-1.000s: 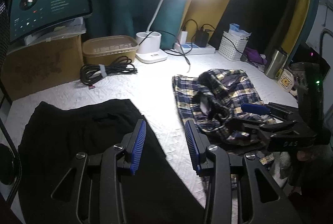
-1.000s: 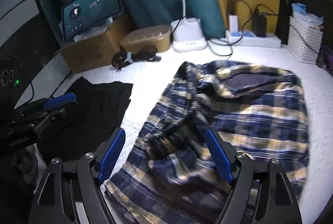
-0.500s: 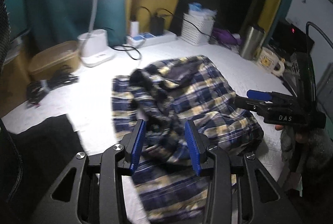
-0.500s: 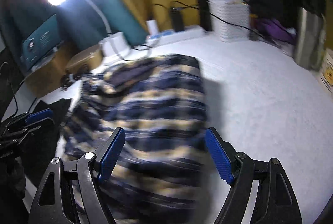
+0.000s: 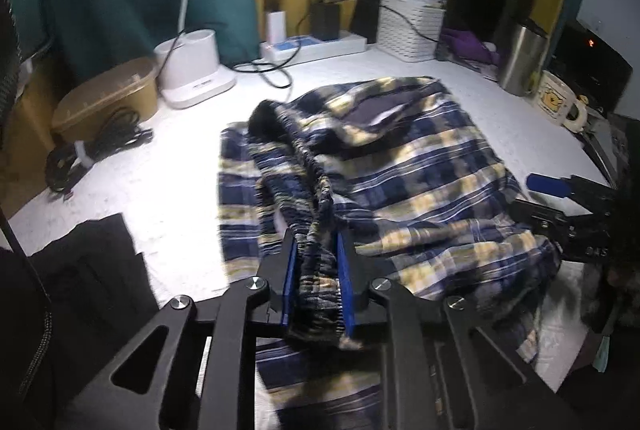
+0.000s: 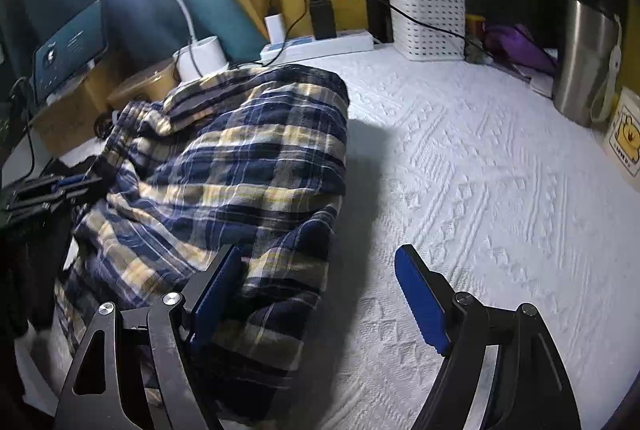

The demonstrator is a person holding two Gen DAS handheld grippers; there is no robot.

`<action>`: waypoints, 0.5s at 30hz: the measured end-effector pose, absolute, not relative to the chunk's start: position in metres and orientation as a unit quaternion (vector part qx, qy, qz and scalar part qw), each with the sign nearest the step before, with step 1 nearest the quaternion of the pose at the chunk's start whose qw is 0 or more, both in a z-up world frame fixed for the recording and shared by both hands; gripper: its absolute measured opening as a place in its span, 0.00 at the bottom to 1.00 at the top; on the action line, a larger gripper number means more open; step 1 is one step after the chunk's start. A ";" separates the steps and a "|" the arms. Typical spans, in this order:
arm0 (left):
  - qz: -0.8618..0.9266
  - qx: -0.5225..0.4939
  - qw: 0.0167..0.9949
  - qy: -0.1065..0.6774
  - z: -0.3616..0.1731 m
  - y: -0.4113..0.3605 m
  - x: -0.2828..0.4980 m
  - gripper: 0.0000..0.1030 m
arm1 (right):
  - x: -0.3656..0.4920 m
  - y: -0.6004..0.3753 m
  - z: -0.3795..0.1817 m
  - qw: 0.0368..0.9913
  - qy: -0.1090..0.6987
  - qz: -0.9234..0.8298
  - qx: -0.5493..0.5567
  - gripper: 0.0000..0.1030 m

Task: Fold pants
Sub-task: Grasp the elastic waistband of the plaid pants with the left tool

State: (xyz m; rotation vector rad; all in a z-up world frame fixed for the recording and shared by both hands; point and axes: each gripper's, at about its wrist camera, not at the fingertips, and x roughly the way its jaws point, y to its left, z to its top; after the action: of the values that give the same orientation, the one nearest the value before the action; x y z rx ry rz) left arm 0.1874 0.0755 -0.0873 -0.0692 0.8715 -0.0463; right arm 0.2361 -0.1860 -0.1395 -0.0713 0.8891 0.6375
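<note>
Blue, yellow and white plaid pants lie crumpled on the white quilted cover. My left gripper is shut on the gathered elastic waistband and lifts it a little. In the right wrist view the pants form a mound at the left. My right gripper is open, its left finger against the pants' near edge and its right finger over bare cover. The right gripper also shows in the left wrist view at the pants' right side.
A black garment lies at the left. Along the back stand a tan box, a coiled cable, a lamp base, a power strip and a white basket. A steel tumbler and a mug stand at the right.
My left gripper moved from over the black garment to the plaid pants and shut on the waistband. My right gripper swung to the pants' right edge and stayed open.
</note>
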 end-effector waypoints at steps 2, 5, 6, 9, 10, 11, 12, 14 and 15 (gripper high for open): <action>-0.016 -0.033 0.906 0.421 -0.088 0.079 0.185 0.15 | 0.232 -0.190 -0.137 0.851 0.422 0.311 -0.031 0.78; -0.010 -0.037 0.908 0.417 -0.086 0.082 0.180 0.15 | 0.227 -0.201 -0.133 0.855 0.419 0.305 -0.029 0.78; -0.009 -0.038 0.908 0.416 -0.086 0.083 0.178 0.15 | 0.226 -0.206 -0.132 0.857 0.418 0.300 -0.026 0.78; -0.012 -0.045 0.909 0.414 -0.084 0.083 0.172 0.15 | 0.225 -0.212 -0.129 0.861 0.415 0.295 -0.009 0.78; -0.011 -0.045 0.909 0.414 -0.084 0.083 0.171 0.15 | 0.224 -0.210 -0.130 0.862 0.413 0.295 -0.010 0.78; -0.011 -0.048 0.909 0.413 -0.084 0.084 0.171 0.15 | 0.223 -0.206 -0.133 0.860 0.416 0.294 -0.016 0.78; -0.011 -0.051 0.909 0.413 -0.086 0.085 0.171 0.15 | 0.222 -0.201 -0.139 0.857 0.425 0.291 -0.029 0.78; -0.006 -0.056 0.908 0.415 -0.089 0.089 0.171 0.15 | 0.215 -0.192 -0.148 0.852 0.432 0.290 -0.053 0.76; -0.002 -0.058 0.907 0.416 -0.092 0.092 0.172 0.15 | 0.210 -0.189 -0.150 0.852 0.431 0.290 -0.066 0.72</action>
State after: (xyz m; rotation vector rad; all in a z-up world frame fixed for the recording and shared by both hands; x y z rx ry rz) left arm 0.1716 0.0919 -0.0916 -0.1205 0.8593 -0.0045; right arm 0.2103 -0.1890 -0.1499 -0.1381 0.9071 0.6101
